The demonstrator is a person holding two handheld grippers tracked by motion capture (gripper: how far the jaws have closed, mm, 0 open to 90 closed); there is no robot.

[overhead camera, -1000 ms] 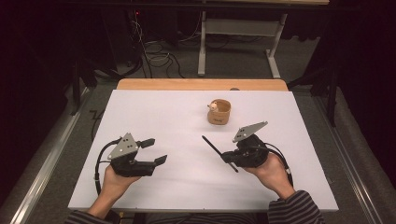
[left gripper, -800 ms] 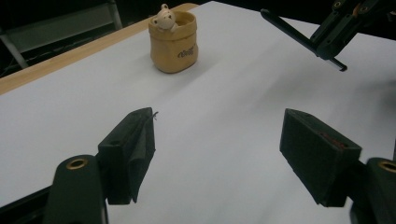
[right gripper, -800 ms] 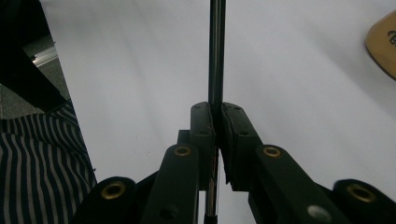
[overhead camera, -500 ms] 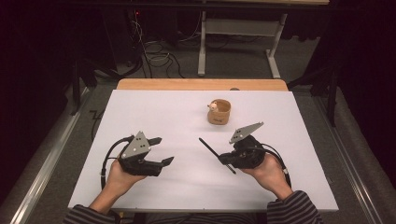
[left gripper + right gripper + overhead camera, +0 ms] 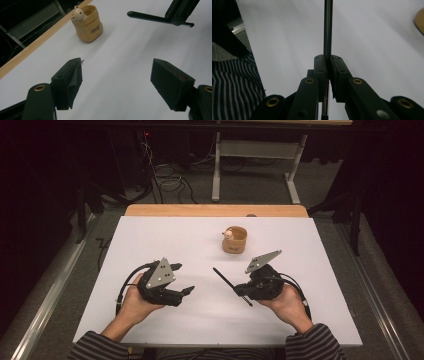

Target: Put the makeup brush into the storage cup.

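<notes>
Two hand-held grippers over a white tabletop in a dark room.

The white board (image 5: 200,245) lies on a wooden table whose far edge (image 5: 215,210) shows bare; beyond it are grey floor, loose cables (image 5: 165,175) and a metal table frame (image 5: 255,160). The right gripper (image 5: 240,290) is pinched on a thin black rod (image 5: 227,281) that points toward the middle of the board. The left gripper (image 5: 184,282) hovers with jaws spread, gripping nothing. A small tan cup (image 5: 234,240) with a bear figure stands farther back, well apart from both.
</notes>
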